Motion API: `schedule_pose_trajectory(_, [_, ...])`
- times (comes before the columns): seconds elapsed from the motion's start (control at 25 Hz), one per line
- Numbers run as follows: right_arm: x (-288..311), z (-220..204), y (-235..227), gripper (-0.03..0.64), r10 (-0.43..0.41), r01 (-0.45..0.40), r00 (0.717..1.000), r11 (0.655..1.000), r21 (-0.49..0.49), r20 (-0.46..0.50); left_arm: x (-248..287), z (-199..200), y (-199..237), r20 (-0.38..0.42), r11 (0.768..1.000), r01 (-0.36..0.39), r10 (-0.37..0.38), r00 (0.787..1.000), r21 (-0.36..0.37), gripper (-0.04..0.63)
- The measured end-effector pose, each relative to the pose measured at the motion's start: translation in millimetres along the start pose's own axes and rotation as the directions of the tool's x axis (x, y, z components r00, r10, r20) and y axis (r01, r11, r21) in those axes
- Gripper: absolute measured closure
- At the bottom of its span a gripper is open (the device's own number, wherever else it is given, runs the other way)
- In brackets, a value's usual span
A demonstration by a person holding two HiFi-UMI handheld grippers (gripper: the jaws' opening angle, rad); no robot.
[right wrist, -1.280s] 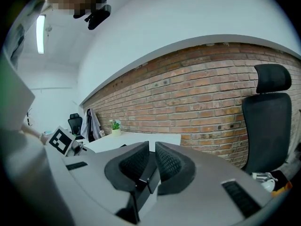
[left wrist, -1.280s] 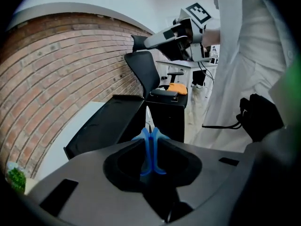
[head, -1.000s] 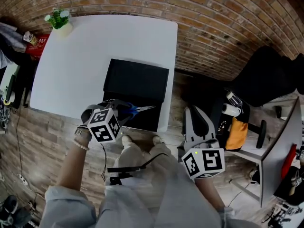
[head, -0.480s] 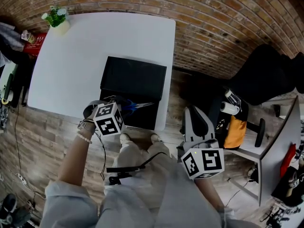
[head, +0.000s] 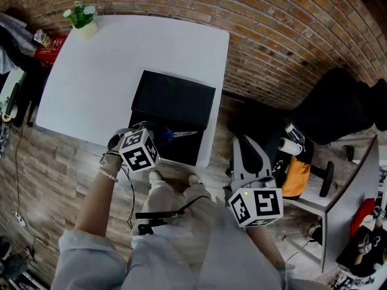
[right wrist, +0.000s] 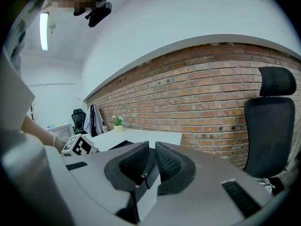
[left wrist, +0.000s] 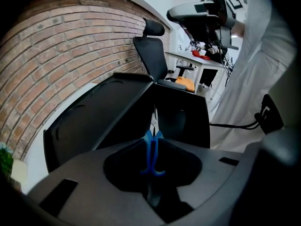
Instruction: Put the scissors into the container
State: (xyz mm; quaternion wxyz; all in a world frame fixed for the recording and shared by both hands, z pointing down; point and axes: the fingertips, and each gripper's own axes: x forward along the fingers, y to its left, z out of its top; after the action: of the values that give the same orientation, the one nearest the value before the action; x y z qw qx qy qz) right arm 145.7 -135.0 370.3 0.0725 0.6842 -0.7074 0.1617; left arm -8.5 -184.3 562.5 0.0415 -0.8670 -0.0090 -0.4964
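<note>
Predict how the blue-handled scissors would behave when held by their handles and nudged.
Probably stiff: the scissors stick straight out of the left gripper without drooping. Likely light, since a pinch on the blue handles alone carries them. Held only there, they may pivot on touching the container.

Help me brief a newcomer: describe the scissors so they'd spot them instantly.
Find the white table by the brick wall; at its near right corner sits an open black container. Just over it, the left gripper is shut on the scissors: blue handles, silver blades, the only blue against that black.
</note>
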Motion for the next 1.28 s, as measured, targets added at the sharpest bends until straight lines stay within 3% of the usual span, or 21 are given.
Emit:
schedule_pose_trajectory(0.12, [3.1,3.6,5.9,0.552,0.033,-0.033,0.999,0.999,-0.035,0.002,-16.8,10.7,5.0,0.07,0.996,-0.041,0.047,0.996,-0.077,0.492])
schedule_pose_trajectory(0.24, [5.9,8.1,13.0,0.552,0.067,-0.067,0.998,0.996,-0.067,0.01,-45.7,28.4,14.7,0.182,0.98,-0.106,0.136,0.974,-0.165,0.498])
schedule_pose_trajectory(0.32, [4.8,9.2,16.8,0.552,0.084,-0.083,0.996,0.994,-0.075,0.011,-68.5,41.8,18.0,0.255,0.966,-0.147,0.201,0.946,-0.213,0.521])
schedule_pose_trajectory(0.48, [6.1,18.7,27.9,0.552,0.142,-0.138,0.989,0.985,-0.101,0.029,-117.2,62.4,22.0,0.354,0.92,-0.237,0.343,0.87,-0.311,0.532])
schedule_pose_trajectory(0.72, [2.7,40.6,47.0,0.552,0.235,-0.223,0.969,0.964,-0.143,0.072,-186.4,71.2,18.5,0.386,0.798,-0.331,0.55,0.741,-0.504,0.563])
schedule_pose_trajectory(1.04, [-11.2,65.5,77.3,0.552,0.376,-0.345,0.921,0.91,-0.231,0.105,-271.7,76.8,-14.0,0.361,0.632,-0.437,0.75,0.554,-0.64,0.566])
schedule_pose_trajectory(1.16, [-16.6,70.6,83.5,0.552,0.411,-0.377,0.905,0.895,-0.239,0.111,-291.8,78.7,-28.1,0.337,0.578,-0.466,0.796,0.503,-0.67,0.566])
schedule_pose_trajectory(1.28, [-20.7,74.7,86.2,0.555,0.441,-0.405,0.889,0.882,-0.242,0.12,-303.3,75.7,-42.9,0.283,0.519,-0.517,0.837,0.468,-0.68,0.568])
